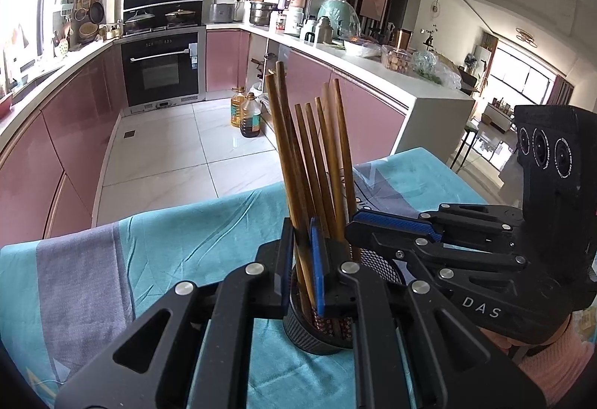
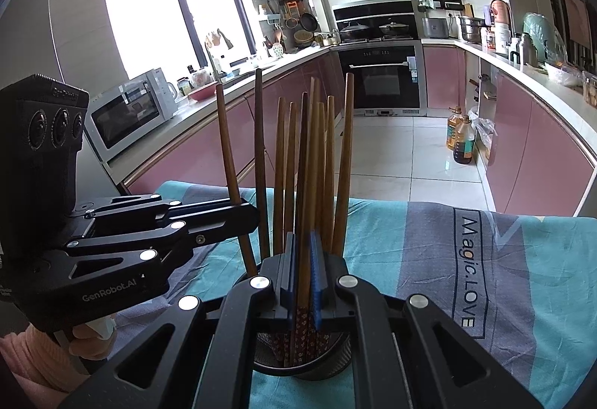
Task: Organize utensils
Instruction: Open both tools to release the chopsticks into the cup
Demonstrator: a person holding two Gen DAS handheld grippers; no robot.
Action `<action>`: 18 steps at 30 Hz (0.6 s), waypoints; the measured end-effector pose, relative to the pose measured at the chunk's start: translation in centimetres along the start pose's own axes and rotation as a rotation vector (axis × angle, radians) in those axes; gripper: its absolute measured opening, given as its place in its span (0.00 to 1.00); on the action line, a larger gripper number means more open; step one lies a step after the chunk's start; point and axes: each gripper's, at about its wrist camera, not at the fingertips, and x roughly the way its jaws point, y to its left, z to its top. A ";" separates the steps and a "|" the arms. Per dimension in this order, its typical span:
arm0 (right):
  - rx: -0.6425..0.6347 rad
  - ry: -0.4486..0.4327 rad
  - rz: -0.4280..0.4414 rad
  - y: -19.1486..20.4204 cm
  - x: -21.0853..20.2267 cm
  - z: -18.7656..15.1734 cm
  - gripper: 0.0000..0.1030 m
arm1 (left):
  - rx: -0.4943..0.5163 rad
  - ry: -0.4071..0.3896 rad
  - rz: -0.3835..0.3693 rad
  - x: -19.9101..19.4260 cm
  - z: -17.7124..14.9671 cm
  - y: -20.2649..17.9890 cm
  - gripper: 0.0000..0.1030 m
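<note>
Several brown wooden chopsticks [image 1: 317, 155] stand upright in a black mesh holder [image 1: 302, 330] on the teal cloth. My left gripper [image 1: 301, 260] is shut on one chopstick just above the holder's rim. My right gripper [image 2: 303, 282] is shut on another chopstick [image 2: 303, 185] over the same holder [image 2: 328, 356]. The right gripper shows in the left wrist view [image 1: 358, 222], reaching in from the right. The left gripper shows in the right wrist view [image 2: 246, 215], reaching in from the left. The chopsticks' patterned lower ends sit inside the holder.
A table [image 2: 447, 260] covered with a teal and grey cloth printed "Magic.LOVE" holds the holder. Beyond it lies a tiled kitchen floor [image 1: 168, 148], pink cabinets, an oven [image 2: 384, 77], a microwave [image 2: 130, 110] and oil bottles [image 1: 248, 116].
</note>
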 end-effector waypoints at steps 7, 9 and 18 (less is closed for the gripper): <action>0.007 0.006 -0.002 -0.1 0.3 -0.3 0.07 | -0.012 0.017 -0.006 1.4 -0.2 0.2 0.10; 0.009 0.004 -0.001 -0.1 0.2 -0.4 0.07 | -0.012 0.018 -0.008 1.6 -0.3 0.3 0.11; -0.015 -0.032 -0.026 0.5 -0.8 -1.3 0.32 | -0.033 -0.038 0.027 0.2 -1.6 1.4 0.37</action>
